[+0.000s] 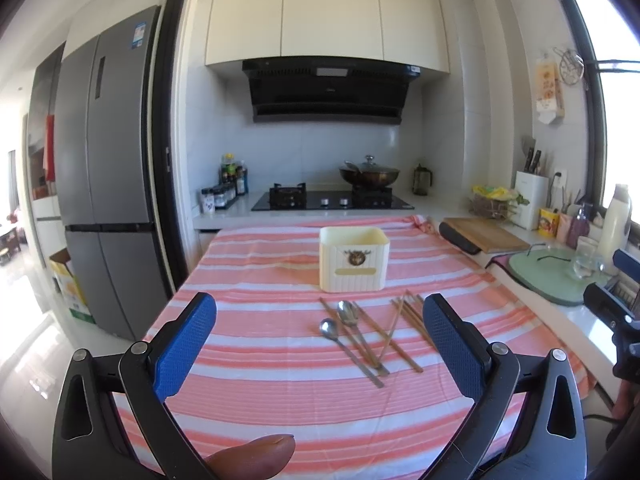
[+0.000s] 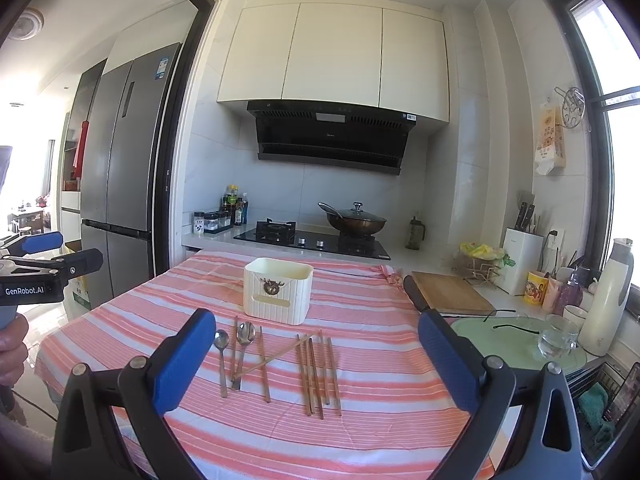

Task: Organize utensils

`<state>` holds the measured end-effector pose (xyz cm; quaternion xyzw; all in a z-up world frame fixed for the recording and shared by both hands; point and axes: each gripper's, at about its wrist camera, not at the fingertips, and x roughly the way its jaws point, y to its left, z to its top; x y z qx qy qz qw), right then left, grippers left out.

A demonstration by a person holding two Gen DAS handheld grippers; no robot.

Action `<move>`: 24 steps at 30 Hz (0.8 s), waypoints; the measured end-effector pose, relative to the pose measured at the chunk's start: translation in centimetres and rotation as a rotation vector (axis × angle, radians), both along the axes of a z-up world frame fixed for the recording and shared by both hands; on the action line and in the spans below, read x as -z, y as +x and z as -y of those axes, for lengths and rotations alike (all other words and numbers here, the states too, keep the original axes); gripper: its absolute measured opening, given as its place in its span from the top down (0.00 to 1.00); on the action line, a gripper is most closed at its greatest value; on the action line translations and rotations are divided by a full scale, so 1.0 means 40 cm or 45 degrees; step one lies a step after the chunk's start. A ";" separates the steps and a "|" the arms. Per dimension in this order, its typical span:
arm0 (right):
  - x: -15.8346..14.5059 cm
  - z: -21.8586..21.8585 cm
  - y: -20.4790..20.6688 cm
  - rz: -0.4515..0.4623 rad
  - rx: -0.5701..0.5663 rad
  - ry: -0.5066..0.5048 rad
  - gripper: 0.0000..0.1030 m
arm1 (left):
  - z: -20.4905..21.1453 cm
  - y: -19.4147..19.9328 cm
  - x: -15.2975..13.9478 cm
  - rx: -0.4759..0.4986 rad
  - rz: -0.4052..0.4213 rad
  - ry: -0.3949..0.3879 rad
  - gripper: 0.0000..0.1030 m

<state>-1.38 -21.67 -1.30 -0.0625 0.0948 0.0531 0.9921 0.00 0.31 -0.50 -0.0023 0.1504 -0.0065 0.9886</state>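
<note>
A cream utensil holder (image 1: 354,259) (image 2: 278,290) stands upright on the pink striped tablecloth (image 1: 280,380) (image 2: 380,400). In front of it lie two metal spoons (image 1: 347,314) (image 2: 245,334) and several wooden chopsticks (image 1: 410,314) (image 2: 318,372), some crossing the spoons. My left gripper (image 1: 320,344) is open and empty, held above the cloth short of the utensils. My right gripper (image 2: 316,360) is open and empty, also short of them. The left gripper also shows at the left edge of the right wrist view (image 2: 44,256).
A wooden cutting board (image 2: 450,293) and a green mat with a glass (image 2: 558,336) lie to the right on the counter. Behind are a stove with a wok (image 2: 352,222), bottles, a knife block (image 2: 522,258). A fridge (image 1: 106,176) stands at left.
</note>
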 end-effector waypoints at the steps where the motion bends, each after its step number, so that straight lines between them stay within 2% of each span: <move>1: 0.000 0.000 -0.001 0.000 0.000 -0.001 0.00 | -0.001 0.000 -0.001 0.000 0.001 0.000 0.00; 24: 0.006 0.011 0.006 -0.002 0.003 0.001 0.00 | 0.006 -0.004 0.001 0.001 0.000 0.000 0.00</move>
